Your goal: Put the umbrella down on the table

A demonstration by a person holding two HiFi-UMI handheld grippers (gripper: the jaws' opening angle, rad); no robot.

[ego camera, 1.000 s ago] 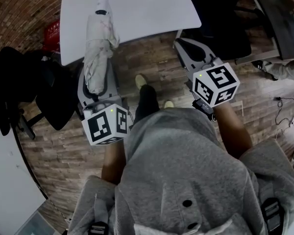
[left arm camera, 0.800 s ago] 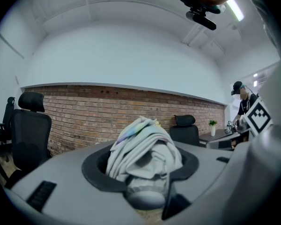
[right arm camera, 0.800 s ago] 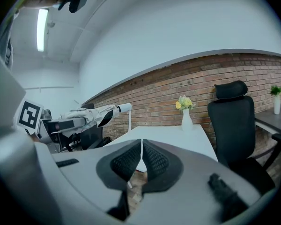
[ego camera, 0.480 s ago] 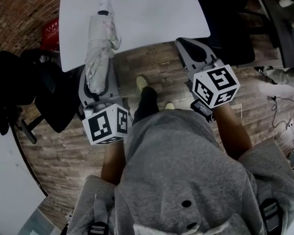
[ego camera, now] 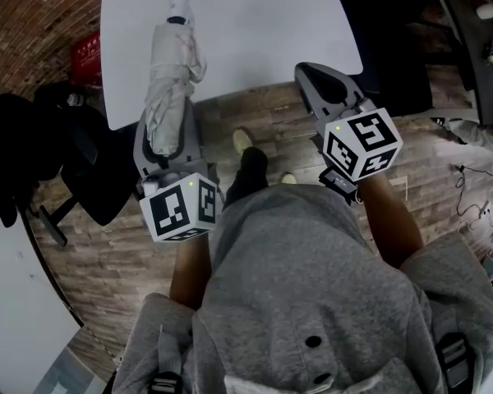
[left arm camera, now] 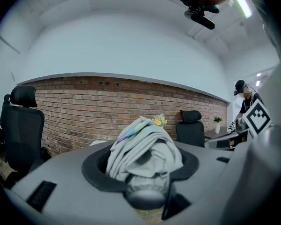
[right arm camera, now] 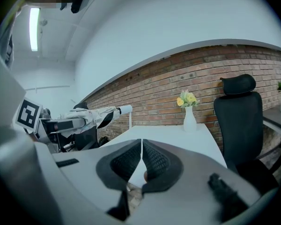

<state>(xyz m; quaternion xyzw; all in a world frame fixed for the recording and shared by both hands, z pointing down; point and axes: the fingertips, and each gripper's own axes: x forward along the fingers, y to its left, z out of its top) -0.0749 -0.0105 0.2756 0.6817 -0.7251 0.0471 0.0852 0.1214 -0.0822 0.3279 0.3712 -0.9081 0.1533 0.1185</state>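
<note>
A folded pale grey umbrella (ego camera: 171,72) lies lengthwise in my left gripper (ego camera: 166,131), which is shut on its near end. Its white tip reaches out above the white table (ego camera: 263,23). In the left gripper view the bundled umbrella (left arm camera: 143,149) fills the gap between the jaws, seen end-on. The right gripper view catches the umbrella (right arm camera: 91,116) level, off to the left. My right gripper (ego camera: 316,76) hovers at the table's near edge. Its jaws are shut on nothing, with the black pads (right arm camera: 154,162) meeting in the right gripper view.
A black office chair (ego camera: 82,154) stands left of the table, and another chair (right arm camera: 241,121) at its far right. A white vase of flowers (right arm camera: 189,112) sits on the table's far end by the brick wall. A person (left arm camera: 243,97) stands in the background. My shoes (ego camera: 245,140) are on the wooden floor.
Both grippers have moved forward toward the table. The umbrella now reaches further over the tabletop, and the right gripper has reached the table's near edge.
</note>
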